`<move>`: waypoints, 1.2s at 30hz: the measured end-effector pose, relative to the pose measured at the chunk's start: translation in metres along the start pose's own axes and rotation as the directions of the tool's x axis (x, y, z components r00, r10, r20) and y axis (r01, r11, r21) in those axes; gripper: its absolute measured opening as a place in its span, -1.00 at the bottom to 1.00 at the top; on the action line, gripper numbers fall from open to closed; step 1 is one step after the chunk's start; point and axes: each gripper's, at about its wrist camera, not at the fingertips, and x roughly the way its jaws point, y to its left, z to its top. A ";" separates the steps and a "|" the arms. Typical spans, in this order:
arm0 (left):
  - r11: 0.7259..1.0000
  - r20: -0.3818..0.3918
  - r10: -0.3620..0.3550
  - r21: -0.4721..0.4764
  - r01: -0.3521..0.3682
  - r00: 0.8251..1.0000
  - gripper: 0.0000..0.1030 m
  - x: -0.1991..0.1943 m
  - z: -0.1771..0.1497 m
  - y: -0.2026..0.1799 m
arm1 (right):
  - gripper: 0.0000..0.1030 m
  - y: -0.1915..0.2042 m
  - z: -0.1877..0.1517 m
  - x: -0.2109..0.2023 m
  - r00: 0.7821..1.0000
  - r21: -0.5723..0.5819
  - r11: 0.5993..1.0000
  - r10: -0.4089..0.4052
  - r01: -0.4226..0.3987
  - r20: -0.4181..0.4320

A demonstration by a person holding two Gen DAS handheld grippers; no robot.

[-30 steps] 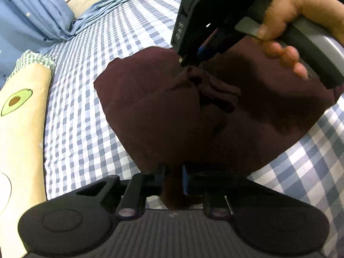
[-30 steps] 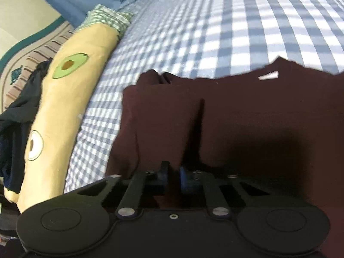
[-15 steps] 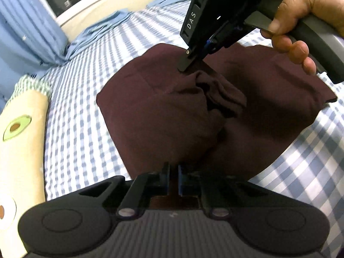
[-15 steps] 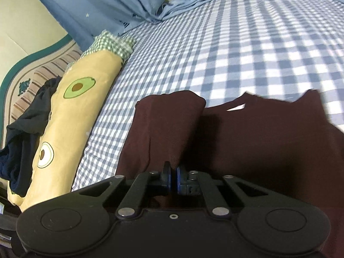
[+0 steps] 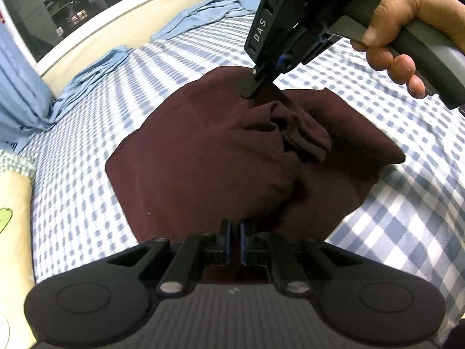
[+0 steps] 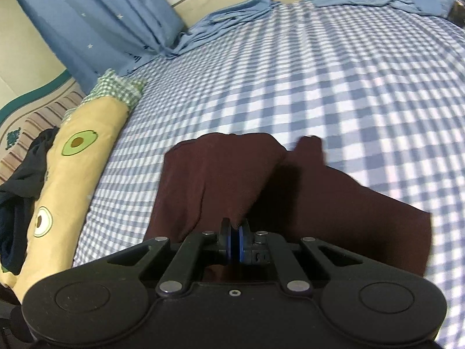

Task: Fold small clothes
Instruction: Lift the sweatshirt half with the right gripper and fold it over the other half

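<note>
A dark maroon garment [image 5: 203,160] lies on the blue checked bed sheet [image 5: 407,232], with one side lifted and bunched into folds at its middle. My left gripper [image 5: 235,229] is shut on the garment's near edge, cloth pinched between the blue pads. My right gripper [image 5: 252,91], held by a hand [image 5: 407,29], is shut on the cloth at the far side of the lifted part. In the right wrist view the right gripper [image 6: 235,232] pinches the garment [image 6: 221,180], and the raised flap hangs over the flat remainder.
A long yellow avocado-print bolster [image 6: 72,168] runs along the bed's left side, with dark clothes [image 6: 17,203] beyond it. A blue curtain [image 6: 96,23] and crumpled blue fabric [image 6: 232,11] lie at the far edge. Bare checked sheet [image 6: 319,87] spreads beyond the garment.
Both grippers have risen and moved across the bed with the garment's edge pinched. The lifted flap has come over the rest, and the white label is no longer seen.
</note>
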 end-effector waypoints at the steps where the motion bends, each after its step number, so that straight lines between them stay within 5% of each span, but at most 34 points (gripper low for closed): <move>1: 1.000 0.001 -0.004 0.008 0.004 1.000 -0.89 0.002 0.001 -0.003 | -0.92 -0.007 -0.002 -0.003 1.000 0.009 1.000 -0.006 0.006 0.001; 25: 0.990 0.045 -0.093 0.106 0.088 0.995 -0.89 -0.009 0.042 -0.084 | -0.93 -0.108 -0.038 -0.064 0.994 0.185 0.978 -0.103 0.094 0.042; 36: 0.994 -0.011 -0.107 0.031 0.108 0.994 -0.89 0.017 0.047 -0.102 | -0.92 -0.143 -0.056 -0.043 0.990 0.237 0.962 -0.136 0.137 -0.023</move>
